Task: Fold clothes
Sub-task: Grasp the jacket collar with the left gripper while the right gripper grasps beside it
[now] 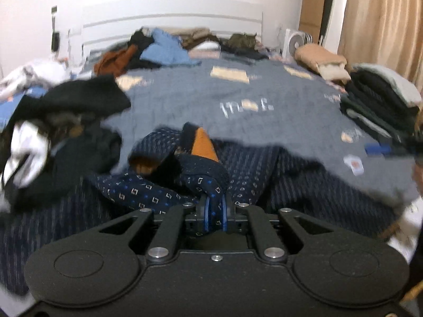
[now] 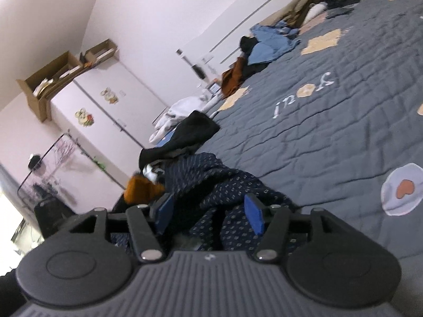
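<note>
Left wrist: left tongs (image 1: 214, 212) pinch patterned navy garment (image 1: 164, 192); right tongs (image 2: 208, 215) gape around it.

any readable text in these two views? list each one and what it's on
"inof" or similar: white stitched lettering on the grey quilt, seen upside down in both views, one letter replaced by a cream patch; the reading is uncertain.
White box by the headboard: any print too blurred to read.
Wardrobe stickers: pictures, no legible words.
Nothing else is readable.

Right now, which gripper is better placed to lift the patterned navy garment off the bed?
Left. The left gripper is shut on a fold of the patterned navy garment. The right gripper stands open, fabric between its jaws but ungripped, so it would have to close first.
</note>
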The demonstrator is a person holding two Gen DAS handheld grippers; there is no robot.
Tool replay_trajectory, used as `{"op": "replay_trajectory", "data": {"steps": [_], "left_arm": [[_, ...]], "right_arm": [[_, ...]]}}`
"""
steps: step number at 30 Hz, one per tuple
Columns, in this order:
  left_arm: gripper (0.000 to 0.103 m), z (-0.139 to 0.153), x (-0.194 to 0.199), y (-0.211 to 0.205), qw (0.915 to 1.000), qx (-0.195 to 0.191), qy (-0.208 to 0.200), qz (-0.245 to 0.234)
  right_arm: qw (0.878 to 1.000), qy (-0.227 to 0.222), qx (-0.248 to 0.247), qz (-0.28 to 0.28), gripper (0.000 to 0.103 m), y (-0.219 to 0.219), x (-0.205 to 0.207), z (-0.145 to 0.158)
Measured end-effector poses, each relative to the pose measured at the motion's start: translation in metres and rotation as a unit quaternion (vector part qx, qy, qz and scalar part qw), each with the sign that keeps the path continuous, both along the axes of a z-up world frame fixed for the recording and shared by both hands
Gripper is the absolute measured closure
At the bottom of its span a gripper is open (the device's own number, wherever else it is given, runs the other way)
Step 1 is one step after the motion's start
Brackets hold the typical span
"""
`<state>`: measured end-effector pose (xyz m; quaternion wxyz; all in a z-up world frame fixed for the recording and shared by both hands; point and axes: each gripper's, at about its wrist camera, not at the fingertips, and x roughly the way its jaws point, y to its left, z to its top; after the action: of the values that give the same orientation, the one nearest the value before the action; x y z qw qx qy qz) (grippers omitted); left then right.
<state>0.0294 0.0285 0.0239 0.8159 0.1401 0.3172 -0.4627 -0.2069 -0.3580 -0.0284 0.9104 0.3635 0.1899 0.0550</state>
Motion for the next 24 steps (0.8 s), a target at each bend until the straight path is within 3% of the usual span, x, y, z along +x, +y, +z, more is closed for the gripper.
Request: {"op": "replay_trajectory", "data": {"steps": [6,9,15,19,21,24], "left_arm": [[0.098,-0.029,-0.017,0.044,0.9991,-0.002,0.034,0.026],[0.1,-0.041,-0.016,0.058,0.9976,-0.021,0.048,0.046],[0.099,-0.048,-0.018,0.071,0.9946,-0.057,0.057,0.065],[0.096,-0.047,-0.021,0.075,0.9944,-0.067,0.049,0.066],[0.074,-0.047,-0.022,0.076,0.9948,-0.063,0.043,0.067],[0.066,-0.05,-0.026,0.077,0.9956,-0.065,0.027,0.062]], "right_arm": [[0.996,0.002,-0.068,0.061,0.035,0.025,0.033,0.026],[0.983,0.012,-0.141,0.121,0.032,0.045,0.071,0.042],[0.942,0.033,-0.247,0.226,0.029,0.085,0.164,0.061],[0.905,0.03,-0.304,0.297,0.029,0.12,0.216,0.06],[0.886,0.026,-0.323,0.331,0.029,0.137,0.237,0.058],[0.86,0.019,-0.339,0.38,0.029,0.163,0.266,0.05]]}}
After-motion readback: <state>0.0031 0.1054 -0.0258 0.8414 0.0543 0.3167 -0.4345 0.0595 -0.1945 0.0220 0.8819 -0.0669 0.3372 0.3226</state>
